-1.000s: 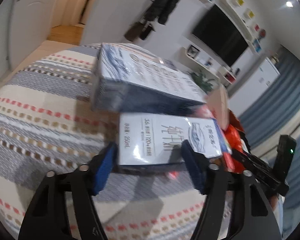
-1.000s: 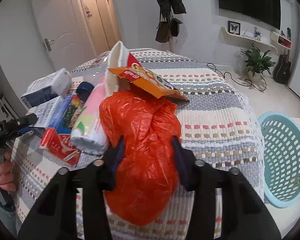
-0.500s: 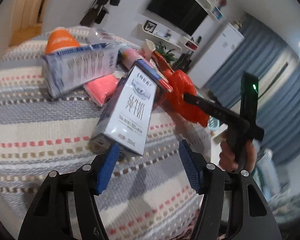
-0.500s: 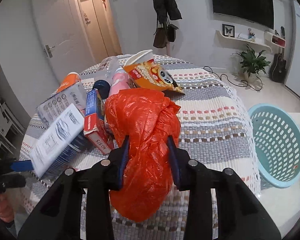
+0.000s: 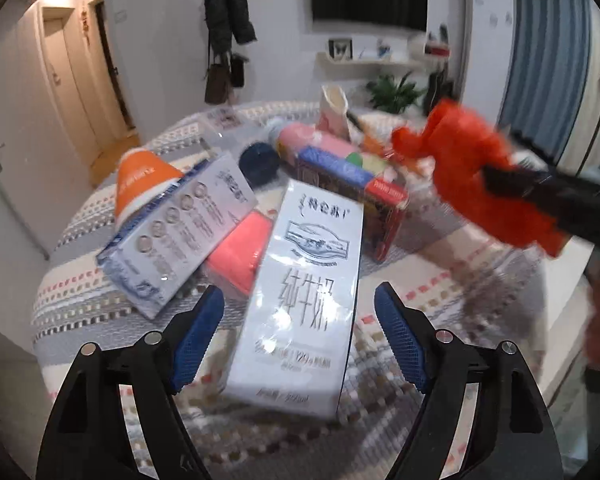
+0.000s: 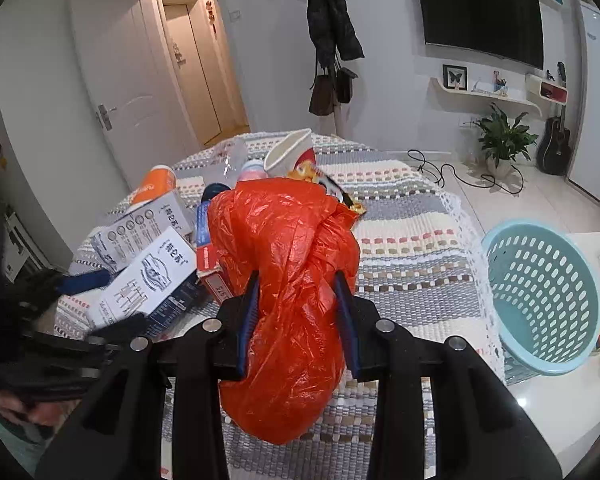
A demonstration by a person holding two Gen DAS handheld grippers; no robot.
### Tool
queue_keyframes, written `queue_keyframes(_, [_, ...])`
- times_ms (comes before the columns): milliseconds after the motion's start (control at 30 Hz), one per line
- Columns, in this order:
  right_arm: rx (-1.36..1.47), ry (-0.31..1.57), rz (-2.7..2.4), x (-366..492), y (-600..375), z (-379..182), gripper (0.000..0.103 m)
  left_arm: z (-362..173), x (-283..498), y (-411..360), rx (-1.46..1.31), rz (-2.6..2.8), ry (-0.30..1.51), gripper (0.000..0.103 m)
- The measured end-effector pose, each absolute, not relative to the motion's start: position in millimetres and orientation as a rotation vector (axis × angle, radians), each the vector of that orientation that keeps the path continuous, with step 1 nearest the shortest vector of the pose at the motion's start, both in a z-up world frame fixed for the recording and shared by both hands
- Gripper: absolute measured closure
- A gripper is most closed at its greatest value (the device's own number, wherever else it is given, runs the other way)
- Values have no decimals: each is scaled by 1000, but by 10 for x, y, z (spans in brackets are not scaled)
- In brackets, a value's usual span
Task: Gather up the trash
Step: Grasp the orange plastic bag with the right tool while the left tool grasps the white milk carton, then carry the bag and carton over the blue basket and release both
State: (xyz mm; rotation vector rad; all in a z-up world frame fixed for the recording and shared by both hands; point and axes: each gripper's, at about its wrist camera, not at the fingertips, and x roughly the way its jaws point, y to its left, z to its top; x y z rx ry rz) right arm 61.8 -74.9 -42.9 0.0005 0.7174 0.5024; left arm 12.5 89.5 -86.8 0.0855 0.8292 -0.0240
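My left gripper [image 5: 300, 340] is open, its blue pads apart on either side of a white milk carton [image 5: 304, 300] that lies on the striped tablecloth [image 5: 80, 304]; neither pad touches it. My right gripper [image 6: 296, 312] is shut on an orange plastic bag [image 6: 288, 280] and holds it above the table; the bag also shows in the left wrist view [image 5: 480, 184]. The milk carton shows in the right wrist view [image 6: 144, 280] at the left. A light blue basket [image 6: 540, 292] stands to the right of the table.
Other trash lies on the table: a second white carton [image 5: 172, 236], an orange cup [image 5: 140, 180], a pink pack [image 5: 240, 252], a red and blue box [image 5: 356, 192], a paper cup [image 6: 290, 152] and a snack wrapper [image 6: 340, 192].
The left gripper has swung so the milk carton now lies straight between its open pads. The right gripper has lifted the orange bag a little higher.
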Motion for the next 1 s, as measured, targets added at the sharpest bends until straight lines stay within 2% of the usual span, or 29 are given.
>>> queue_keyframes(33, [1, 712, 502, 604, -756, -411, 71, -901, 180, 886, 79, -30, 852, 28])
queue_keyframes(133, [3, 688, 503, 565, -808, -334, 71, -896, 234, 833, 114, -5, 856, 44])
queue_keyframes(233, [12, 672, 500, 554, -854, -278, 71, -805, 234, 867, 88, -18, 836, 48])
queue_keyframes(433, [30, 618, 467, 549, -1040, -120, 71, -358, 88, 884, 34, -51, 682, 49])
queue_keyframes(700, [77, 543, 351, 718, -1558, 88, 71, 234, 446, 276, 25, -201, 550, 49])
queue_keyframes(833, [118, 538, 253, 903, -1949, 77, 71, 316, 750, -177, 22, -277, 530, 49])
queue_keyframes(1000, [199, 595, 102, 1228, -2533, -147, 71, 117, 1232, -740, -25, -378, 594, 49])
